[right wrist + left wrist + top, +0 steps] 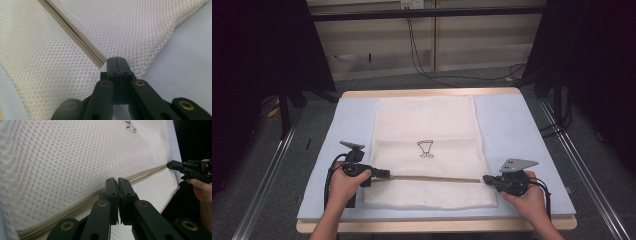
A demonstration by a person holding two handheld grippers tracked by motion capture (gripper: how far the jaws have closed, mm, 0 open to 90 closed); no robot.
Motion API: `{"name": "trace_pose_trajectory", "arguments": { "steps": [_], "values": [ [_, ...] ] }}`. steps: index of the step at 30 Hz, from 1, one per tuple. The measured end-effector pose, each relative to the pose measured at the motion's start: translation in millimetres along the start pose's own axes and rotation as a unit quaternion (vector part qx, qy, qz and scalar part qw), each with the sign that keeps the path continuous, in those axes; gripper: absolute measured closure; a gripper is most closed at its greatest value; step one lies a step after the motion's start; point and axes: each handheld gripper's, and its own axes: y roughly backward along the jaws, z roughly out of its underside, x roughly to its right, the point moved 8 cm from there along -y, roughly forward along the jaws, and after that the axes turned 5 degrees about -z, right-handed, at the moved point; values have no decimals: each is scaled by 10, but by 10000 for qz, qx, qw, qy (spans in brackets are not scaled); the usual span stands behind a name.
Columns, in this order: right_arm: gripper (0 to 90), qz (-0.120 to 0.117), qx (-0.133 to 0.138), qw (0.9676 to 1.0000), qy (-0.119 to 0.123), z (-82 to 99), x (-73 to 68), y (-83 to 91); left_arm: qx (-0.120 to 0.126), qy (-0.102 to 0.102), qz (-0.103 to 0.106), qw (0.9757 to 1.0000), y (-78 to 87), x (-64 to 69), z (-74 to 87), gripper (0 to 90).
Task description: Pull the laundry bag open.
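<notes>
A white mesh bag (427,120) with a small black logo (426,149) lies flat on the pale blue table top (512,125). A beige zipper (437,178) runs across its near end. My left gripper (387,174) is shut at the zipper's left part. In the left gripper view its jaws (117,180) are closed over the zipper (147,172), hiding what they pinch. My right gripper (486,179) is shut at the zipper's right end. In the right gripper view it (115,58) nips the mesh (125,25) beside the zipper's tip (98,61), and the fabric creases toward it (170,165).
The table's wooden front edge (437,226) lies just behind both hands. Metal rails (267,180) run along the floor on both sides, and cables (422,65) hang at the back. Bare blue surface (185,50) flanks the bag left and right.
</notes>
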Motion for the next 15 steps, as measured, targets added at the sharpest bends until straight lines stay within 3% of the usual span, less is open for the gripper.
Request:
{"name": "trace_pose_trajectory", "arguments": {
  "steps": [9,12,13,15],
  "values": [
    [900,-22,11,10000,2,-1,3,-1,-22,-1,99,9999,39,-7,19,876],
    [900,-48,21,10000,3,-3,5,-3,8,11,14,10000,63,-40,26,876],
    [900,-51,21,10000,1,-3,5,-3,16,97,91,9999,72,-30,30,876],
    [900,-60,15,10000,-13,-3,2,-3,-2,61,108,9999,80,-32,35,876]
  ]
}}
